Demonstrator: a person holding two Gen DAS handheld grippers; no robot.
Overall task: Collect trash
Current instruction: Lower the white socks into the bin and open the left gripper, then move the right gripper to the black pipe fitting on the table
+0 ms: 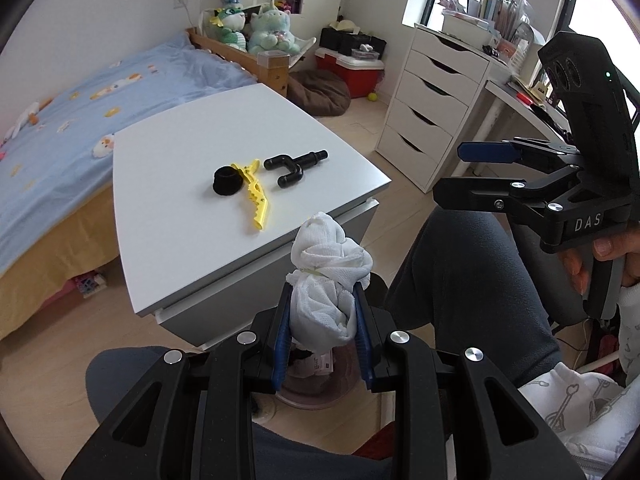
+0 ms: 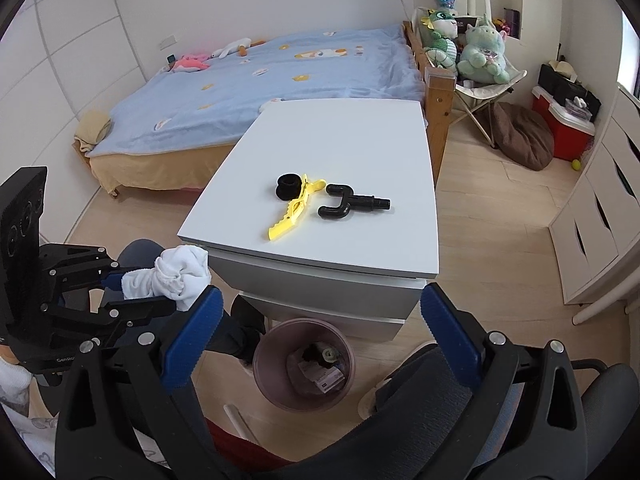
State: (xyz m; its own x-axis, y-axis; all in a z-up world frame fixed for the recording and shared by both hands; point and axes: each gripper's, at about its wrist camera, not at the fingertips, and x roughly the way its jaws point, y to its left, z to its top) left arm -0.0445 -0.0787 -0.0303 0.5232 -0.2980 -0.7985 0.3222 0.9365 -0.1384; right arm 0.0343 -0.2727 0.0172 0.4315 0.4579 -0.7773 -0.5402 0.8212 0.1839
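My left gripper (image 1: 323,312) is clenching a bundled white cloth (image 1: 326,280) between its blue pads (image 1: 280,344), holding it in the air off the near edge of the white surface (image 1: 192,200). In the right wrist view the same bundle (image 2: 176,276) is sitting at the tip of that gripper (image 2: 156,288), to the left of the surface's near corner and above the floor. My right gripper (image 2: 320,312) is standing released, its jaws spread wide with nothing between them; the left wrist view is showing it (image 1: 456,168) raised at the right, well apart from the cloth.

A brownish trash bin (image 2: 304,364) is standing on the wooden floor just in front of the surface, with scraps of paper lying inside it; in the left wrist view its rim (image 1: 316,396) is showing directly below the held cloth.

Three things are lying on the surface: a black ring (image 2: 289,186), a yellow hair clip (image 2: 294,208) touching the ring, and a black pipe fitting (image 2: 352,205) just beside the clip. A bed with a blue cover (image 2: 280,76) is standing behind the surface.
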